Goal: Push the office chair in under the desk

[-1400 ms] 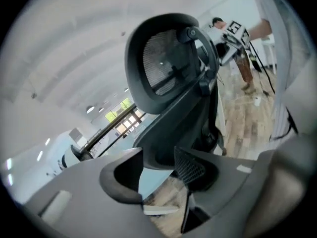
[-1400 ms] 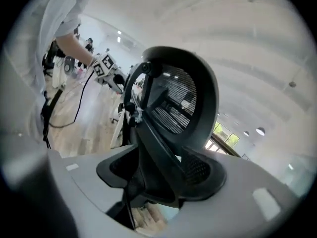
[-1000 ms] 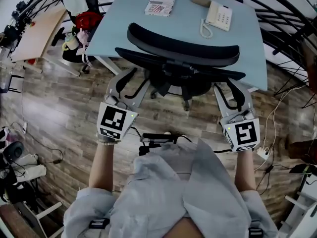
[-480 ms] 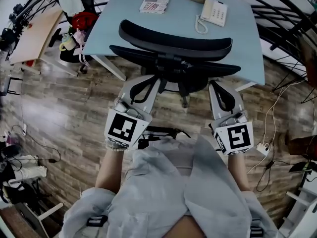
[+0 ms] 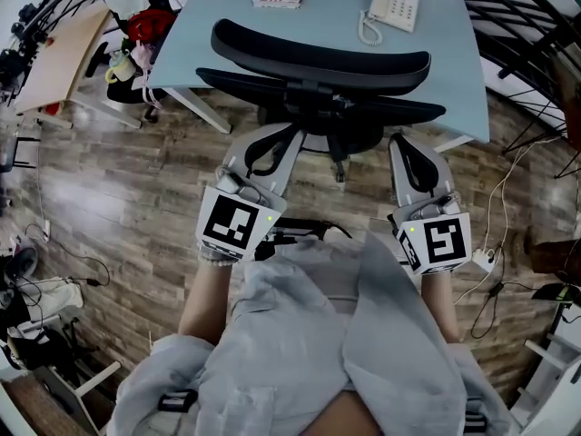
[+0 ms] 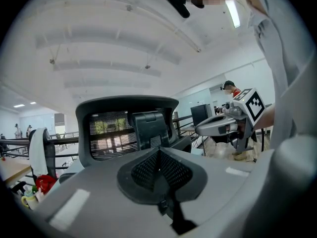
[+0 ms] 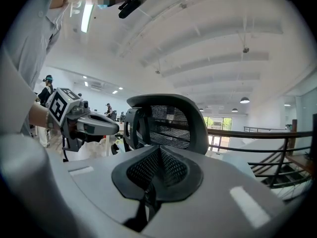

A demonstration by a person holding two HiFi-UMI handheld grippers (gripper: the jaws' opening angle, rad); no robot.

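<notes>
behind the curved mesh office chair (image 5: 322,62), left tongs (image 5: 275,142) and right tongs (image 5: 410,145) sit closed, empty.

Person: loose pale-grey shirt (image 5: 318,334), sleeves ending above the forearms.
Left tongs (image 5: 272,143): light-grey shell with a dark oval cut-out, black mesh-patterned pads (image 6: 143,170), marker cube (image 5: 231,225) in black-and-white squares, small green light.
Right tongs (image 5: 410,148): same build, with a like marker cube (image 5: 440,242).

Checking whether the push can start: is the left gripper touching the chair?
Cannot tell. In the head view the left gripper tip is hidden under the chair back; the left gripper view shows neither contact nor gap plainly.
</notes>
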